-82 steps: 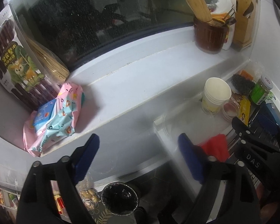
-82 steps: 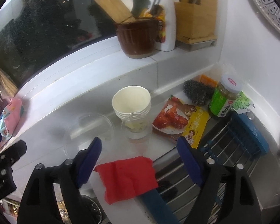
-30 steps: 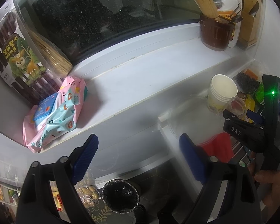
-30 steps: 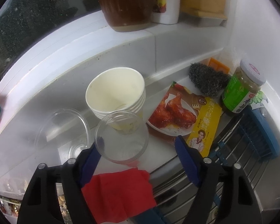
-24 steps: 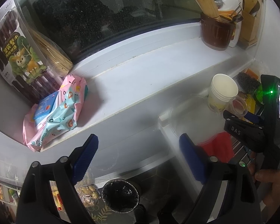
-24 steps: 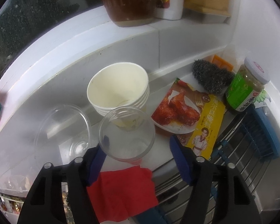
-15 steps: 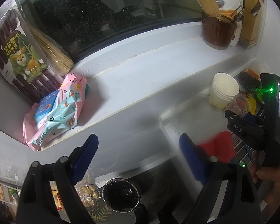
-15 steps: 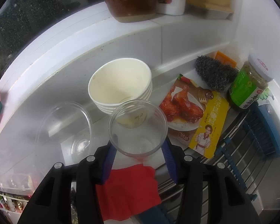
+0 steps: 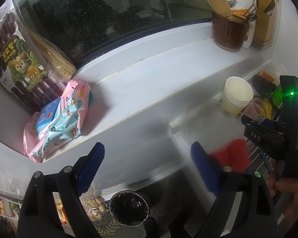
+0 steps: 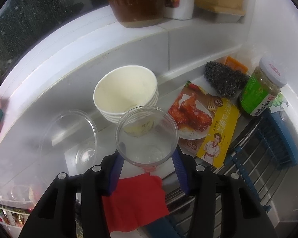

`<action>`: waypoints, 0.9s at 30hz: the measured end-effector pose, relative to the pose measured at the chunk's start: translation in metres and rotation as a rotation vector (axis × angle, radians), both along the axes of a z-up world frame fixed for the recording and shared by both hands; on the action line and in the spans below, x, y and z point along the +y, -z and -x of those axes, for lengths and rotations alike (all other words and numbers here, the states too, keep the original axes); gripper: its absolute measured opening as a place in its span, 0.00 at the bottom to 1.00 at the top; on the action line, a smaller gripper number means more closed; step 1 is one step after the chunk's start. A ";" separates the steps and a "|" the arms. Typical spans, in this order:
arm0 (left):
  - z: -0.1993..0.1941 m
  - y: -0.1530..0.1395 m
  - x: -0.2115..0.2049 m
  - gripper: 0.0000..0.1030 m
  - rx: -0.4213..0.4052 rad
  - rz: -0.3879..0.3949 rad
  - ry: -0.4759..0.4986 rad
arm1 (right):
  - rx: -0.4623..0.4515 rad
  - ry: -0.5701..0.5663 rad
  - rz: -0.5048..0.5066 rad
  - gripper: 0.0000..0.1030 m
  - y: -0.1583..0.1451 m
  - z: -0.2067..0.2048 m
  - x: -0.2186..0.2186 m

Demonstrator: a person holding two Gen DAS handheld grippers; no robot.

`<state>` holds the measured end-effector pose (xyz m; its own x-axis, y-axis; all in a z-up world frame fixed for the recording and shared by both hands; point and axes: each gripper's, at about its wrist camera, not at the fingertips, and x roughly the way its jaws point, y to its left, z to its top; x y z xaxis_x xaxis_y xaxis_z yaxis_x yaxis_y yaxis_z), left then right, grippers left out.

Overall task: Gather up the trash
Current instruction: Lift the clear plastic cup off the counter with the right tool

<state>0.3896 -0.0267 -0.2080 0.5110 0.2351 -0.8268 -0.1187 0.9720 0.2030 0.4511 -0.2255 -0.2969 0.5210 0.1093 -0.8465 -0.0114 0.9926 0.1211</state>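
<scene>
A clear plastic cup [image 10: 147,136] stands on the white counter [image 10: 39,119], just in front of a stack of white paper cups [image 10: 125,97]. My right gripper [image 10: 147,156] is shut on the clear cup, with a blue pad pressed to each side of it. A red napkin [image 10: 133,202] lies under the gripper at the counter's near edge. In the left wrist view my left gripper [image 9: 147,150] hangs open and empty above a black-lined bin [image 9: 129,208] on the floor. That view also shows the right gripper [image 9: 268,136] holding the clear cup [image 9: 257,110].
A clear dome lid [image 10: 69,134] lies left of the cup. To the right are a chicken seasoning packet [image 10: 206,127], a steel scrubber [image 10: 224,81], a green jar [image 10: 260,91] and a wire dish rack [image 10: 258,158]. A brown pot [image 10: 137,2] and pink wipes pack [image 9: 59,119] sit on the sill.
My right gripper's jaws have come together from wide apart onto the clear plastic cup. My left gripper has stayed open and still.
</scene>
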 end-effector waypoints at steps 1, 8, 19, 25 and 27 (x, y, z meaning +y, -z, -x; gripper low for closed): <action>0.000 0.000 0.000 0.84 0.000 0.000 0.001 | -0.002 0.000 0.000 0.45 -0.001 0.001 0.000; 0.000 -0.001 0.000 0.84 -0.002 0.001 0.002 | -0.017 0.001 -0.002 0.45 -0.010 0.005 0.000; 0.004 -0.008 -0.003 0.84 -0.010 0.010 0.009 | -0.048 0.009 -0.009 0.45 -0.027 0.018 -0.004; 0.008 -0.009 -0.010 0.84 -0.011 0.019 0.024 | -0.079 0.007 -0.016 0.45 -0.044 0.030 -0.011; 0.009 -0.010 -0.012 0.84 -0.013 0.022 0.031 | -0.091 0.013 -0.015 0.45 -0.050 0.035 -0.014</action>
